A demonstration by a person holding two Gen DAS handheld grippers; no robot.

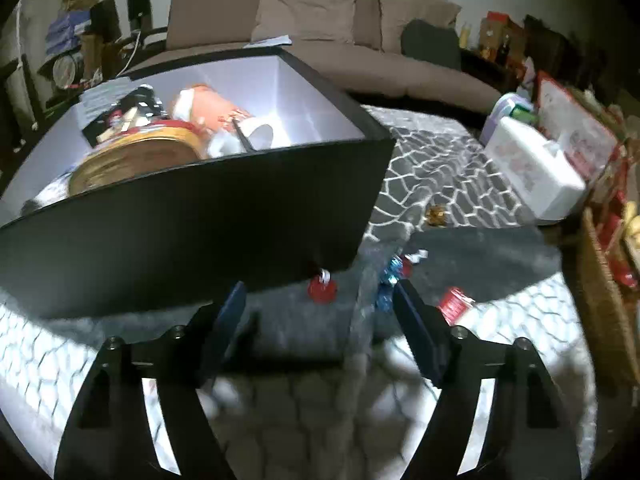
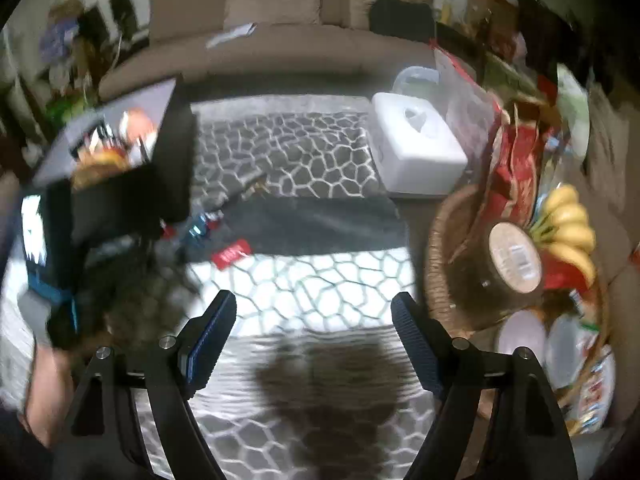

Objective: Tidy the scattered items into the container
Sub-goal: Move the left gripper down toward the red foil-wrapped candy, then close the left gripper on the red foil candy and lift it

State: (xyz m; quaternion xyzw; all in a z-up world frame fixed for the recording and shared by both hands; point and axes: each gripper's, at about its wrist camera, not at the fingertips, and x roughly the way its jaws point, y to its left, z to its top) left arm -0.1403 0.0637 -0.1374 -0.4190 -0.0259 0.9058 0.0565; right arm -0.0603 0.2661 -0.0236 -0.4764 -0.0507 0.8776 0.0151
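Note:
The container is a black box (image 1: 200, 216) with a white inside, holding a gold round tin (image 1: 136, 156) and an orange-and-white figure (image 1: 208, 108). On the grey patterned rug in front of it lie a small red round item with a white ribbon (image 1: 322, 289), a shiny blue wrapper (image 1: 390, 276) and a red packet (image 1: 454, 304). My left gripper (image 1: 319, 291) is open just short of the red round item, its pads touching nothing. My right gripper (image 2: 314, 300) is open over bare rug, nearer than the red packet (image 2: 232, 255) and the blue wrapper (image 2: 197, 229). The box (image 2: 176, 160) stands at its left.
A white tissue box (image 2: 416, 152) sits at the rug's far right. A wicker basket (image 2: 440, 264) with bananas (image 2: 568, 224) and packets crowds the right side. A brown sofa (image 1: 320, 20) runs behind. A small golden-brown scrap (image 1: 437, 216) lies farther back. A person's hand (image 2: 44, 392) shows at the left.

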